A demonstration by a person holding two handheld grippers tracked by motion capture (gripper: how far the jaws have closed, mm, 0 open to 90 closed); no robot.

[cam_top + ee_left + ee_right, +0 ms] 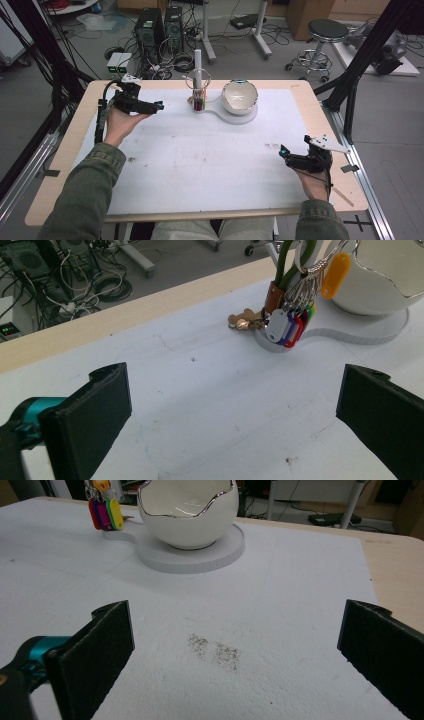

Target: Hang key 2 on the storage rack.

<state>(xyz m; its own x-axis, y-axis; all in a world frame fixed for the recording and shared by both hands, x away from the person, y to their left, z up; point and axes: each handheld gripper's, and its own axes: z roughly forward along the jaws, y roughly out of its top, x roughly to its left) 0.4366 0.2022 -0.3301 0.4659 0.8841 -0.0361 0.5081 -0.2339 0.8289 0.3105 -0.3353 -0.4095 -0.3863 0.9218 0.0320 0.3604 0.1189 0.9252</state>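
A white eggshell-shaped bowl (240, 97) (187, 511) (385, 275) sits on a white foam base (239, 116) (192, 555) at the table's far middle. Beside it, a small stand holds a ring of coloured key tags (199, 102) (287, 325) (104, 511), and a small brass key piece (244, 321) lies next to it. My left gripper (156, 106) (232, 415) hovers open to the left of the stand, jaws wide with nothing between them. Near the front right of the white mat, my right gripper (284, 152) (235, 650) also stands open and holds nothing.
A white mat (200, 155) covers most of the wooden table (65, 150). A grey smudge (215, 652) marks the mat ahead of the right gripper. Beyond the far edge stand computer towers (160, 30), cables and a stool (322, 37). Black frame posts (360, 55) rise at the right.
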